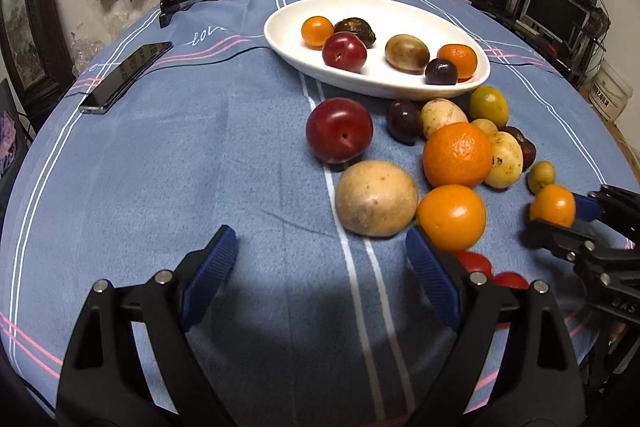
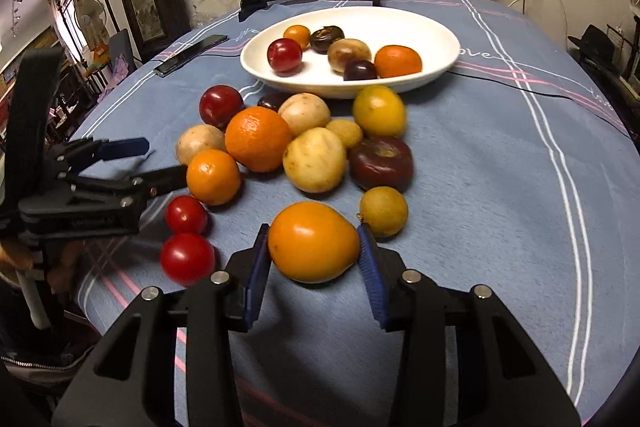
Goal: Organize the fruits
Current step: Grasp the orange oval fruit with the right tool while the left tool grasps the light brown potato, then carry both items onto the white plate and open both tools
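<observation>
Fruit in hand: your right gripper (image 2: 314,259) is closed on the smooth orange-yellow egg-shaped fruit (image 2: 313,242), one blue pad against each flank, the fruit low over the blue striped cloth of the desk (image 2: 480,207).
Long axis: it runs across the jaws, blunt end to the left pad, tapered end to the right.
Way to go: the white oval ceramic dish (image 2: 440,67) lies straight ahead of that fruit, beyond the loose pile.
In the way: the pale tan potato-like fruit (image 2: 315,159) and the dark purple squat fruit (image 2: 381,159) sit between the held fruit and the dish; you will likely need to lift over them.
Just beside: a small dull-yellow round fruit (image 2: 383,211) is next to the right pad, and may roll.
Left gripper (image 1: 320,275): spread wide and empty, on the far side of the pile from the held fruit, so the right hand is the nearer one.
Dish room: six fruits in it already, with bare white on the near side.
</observation>
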`<action>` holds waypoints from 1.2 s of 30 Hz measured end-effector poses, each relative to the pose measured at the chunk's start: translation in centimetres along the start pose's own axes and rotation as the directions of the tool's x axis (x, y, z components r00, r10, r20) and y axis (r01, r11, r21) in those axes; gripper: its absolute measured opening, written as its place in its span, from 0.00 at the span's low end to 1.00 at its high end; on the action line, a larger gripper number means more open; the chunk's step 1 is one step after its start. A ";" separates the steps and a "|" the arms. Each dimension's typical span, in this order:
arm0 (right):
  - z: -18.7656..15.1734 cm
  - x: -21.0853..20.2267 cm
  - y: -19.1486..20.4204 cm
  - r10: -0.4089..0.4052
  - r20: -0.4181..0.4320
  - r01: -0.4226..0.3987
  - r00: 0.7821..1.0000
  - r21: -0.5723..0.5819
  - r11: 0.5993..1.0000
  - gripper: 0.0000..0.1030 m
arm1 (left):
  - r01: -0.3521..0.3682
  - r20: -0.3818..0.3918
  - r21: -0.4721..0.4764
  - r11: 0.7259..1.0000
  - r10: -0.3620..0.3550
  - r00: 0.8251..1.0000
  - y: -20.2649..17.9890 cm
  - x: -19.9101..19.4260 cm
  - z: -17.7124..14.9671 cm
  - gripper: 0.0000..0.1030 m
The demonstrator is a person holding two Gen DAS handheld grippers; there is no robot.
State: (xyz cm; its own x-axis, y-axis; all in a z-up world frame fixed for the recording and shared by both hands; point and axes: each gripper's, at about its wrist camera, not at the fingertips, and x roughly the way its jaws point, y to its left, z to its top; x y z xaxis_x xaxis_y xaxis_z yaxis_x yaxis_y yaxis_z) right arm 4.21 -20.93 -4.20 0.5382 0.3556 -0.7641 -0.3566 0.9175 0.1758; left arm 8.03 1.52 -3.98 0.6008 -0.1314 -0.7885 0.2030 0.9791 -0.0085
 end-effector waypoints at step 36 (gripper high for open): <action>-0.5 -1.8 -0.4 -0.004 0.023 0.004 1.000 -0.002 1.000 0.42 | 0.112 0.048 0.054 0.992 -0.115 0.992 -1.9 -2.0 1.5 0.43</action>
State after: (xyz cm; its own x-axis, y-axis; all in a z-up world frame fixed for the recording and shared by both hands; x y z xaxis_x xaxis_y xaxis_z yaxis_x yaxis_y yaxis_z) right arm 2.99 -21.97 -3.25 0.5570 0.3563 -0.7502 -0.3561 0.9185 0.1718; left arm 7.58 -0.29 -1.48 0.6097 -0.2503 -0.7520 0.3105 0.9484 -0.0640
